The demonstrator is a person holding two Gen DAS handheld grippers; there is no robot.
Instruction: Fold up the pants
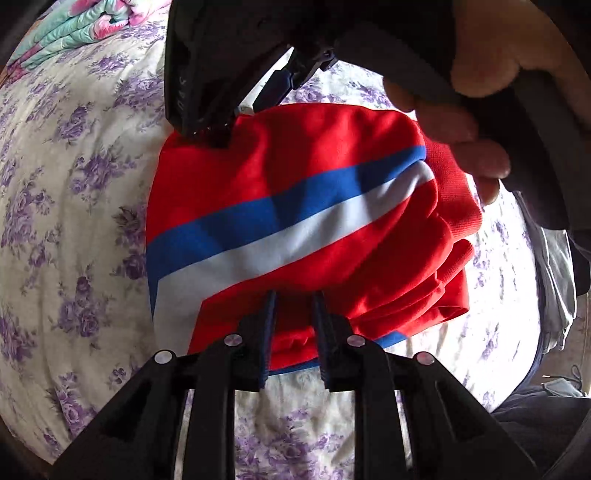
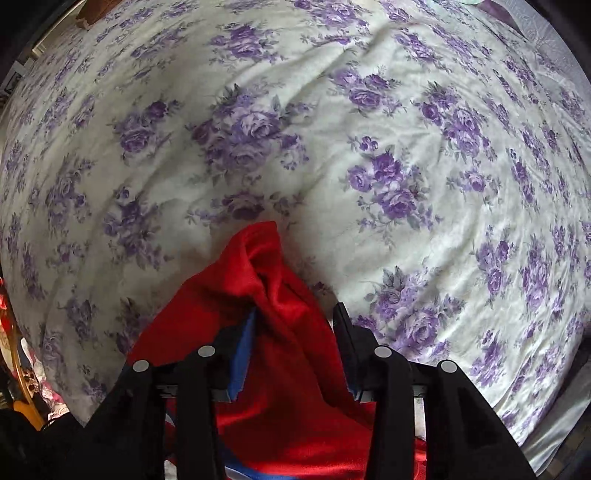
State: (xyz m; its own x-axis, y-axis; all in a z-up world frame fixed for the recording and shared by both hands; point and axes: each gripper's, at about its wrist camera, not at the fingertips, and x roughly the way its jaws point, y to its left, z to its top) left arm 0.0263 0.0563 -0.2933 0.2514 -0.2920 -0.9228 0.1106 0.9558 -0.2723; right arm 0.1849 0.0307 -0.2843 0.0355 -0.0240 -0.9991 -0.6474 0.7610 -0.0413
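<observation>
The red pants [image 1: 295,206], with a blue and a white stripe, lie folded in a bundle on the floral bedsheet [image 1: 74,184]. My left gripper [image 1: 293,306] is shut on the near edge of the pants, red cloth pinched between its fingers. My right gripper [image 1: 218,129] shows at the far left corner of the bundle, held by a hand [image 1: 480,110]. In the right wrist view my right gripper [image 2: 295,317] has a peak of the red pants [image 2: 266,266] bunched between its fingers, with the bedsheet [image 2: 332,110] beyond.
A folded turquoise and pink floral quilt [image 1: 74,29] lies at the bed's far left. Grey cloth [image 1: 554,266] hangs at the bed's right edge. Dark clutter [image 2: 22,387] sits beyond the bed's left edge in the right wrist view.
</observation>
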